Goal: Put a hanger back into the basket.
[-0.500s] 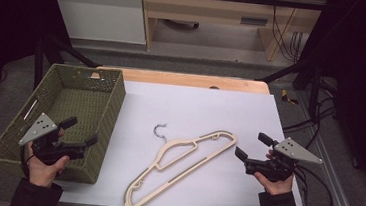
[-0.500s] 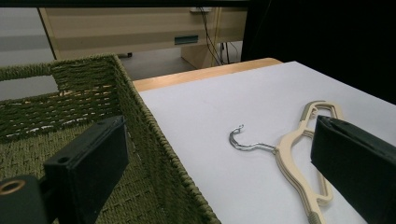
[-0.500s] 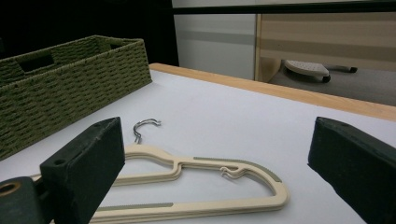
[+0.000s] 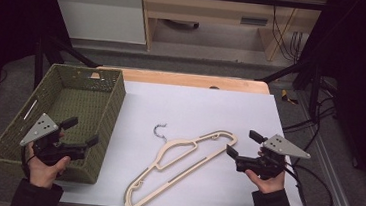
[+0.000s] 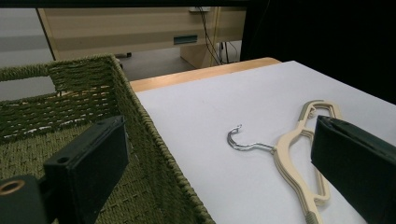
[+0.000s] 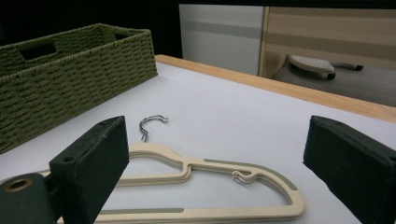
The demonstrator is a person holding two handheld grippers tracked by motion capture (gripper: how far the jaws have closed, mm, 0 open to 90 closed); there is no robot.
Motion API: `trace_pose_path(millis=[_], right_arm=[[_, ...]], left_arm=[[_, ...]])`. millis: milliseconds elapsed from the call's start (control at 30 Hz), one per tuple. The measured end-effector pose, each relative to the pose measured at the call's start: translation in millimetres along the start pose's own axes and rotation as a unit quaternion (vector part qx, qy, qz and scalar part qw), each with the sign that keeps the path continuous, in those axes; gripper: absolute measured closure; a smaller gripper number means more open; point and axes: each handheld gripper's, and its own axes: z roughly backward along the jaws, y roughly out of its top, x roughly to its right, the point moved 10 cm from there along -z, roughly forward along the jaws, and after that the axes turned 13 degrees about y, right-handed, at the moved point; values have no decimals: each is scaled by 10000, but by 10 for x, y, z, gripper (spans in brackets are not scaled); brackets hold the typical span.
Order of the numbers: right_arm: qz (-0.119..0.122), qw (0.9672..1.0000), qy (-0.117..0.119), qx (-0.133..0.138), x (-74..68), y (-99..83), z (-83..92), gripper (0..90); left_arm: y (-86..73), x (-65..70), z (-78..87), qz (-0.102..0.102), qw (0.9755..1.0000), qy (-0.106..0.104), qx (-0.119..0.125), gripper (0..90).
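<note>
A cream plastic hanger with a metal hook lies flat on the white table top, running from near the front edge up toward the right. My right gripper is held open just right of the hanger's upper end; in the right gripper view its jaws stand wide with the hanger on the table beyond them and nothing between. My left gripper is open over the near right corner of the green woven basket. The left gripper view has the basket wall running between the jaws and the hanger to the right.
The basket holds nothing that I can see. A wooden strip edges the far side of the table. Beyond it stand a white cabinet and a wooden bench. Cables trail from the right gripper off the table's right side.
</note>
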Motion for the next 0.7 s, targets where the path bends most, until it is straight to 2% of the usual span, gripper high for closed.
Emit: trace_pose_path(millis=[400,533,567,600,700], right_arm=[[26,9993,172,-331,-161,70,-399,101],[51,9988,214,-429,-230,105,-574,119],[44,9986,274,-444,-255,118,-678,129],[44,9986,274,-444,-255,118,-678,129],[56,9978,294,-588,-284,115,-828,142]], left_arm=[[17,-27,18,-8,10000,39,18,42],[16,-42,19,-12,10000,56,12,42],[17,-46,22,-7,10000,56,12,42],[17,-46,22,-7,10000,56,12,42],[18,-57,28,-29,10000,74,12,42]])
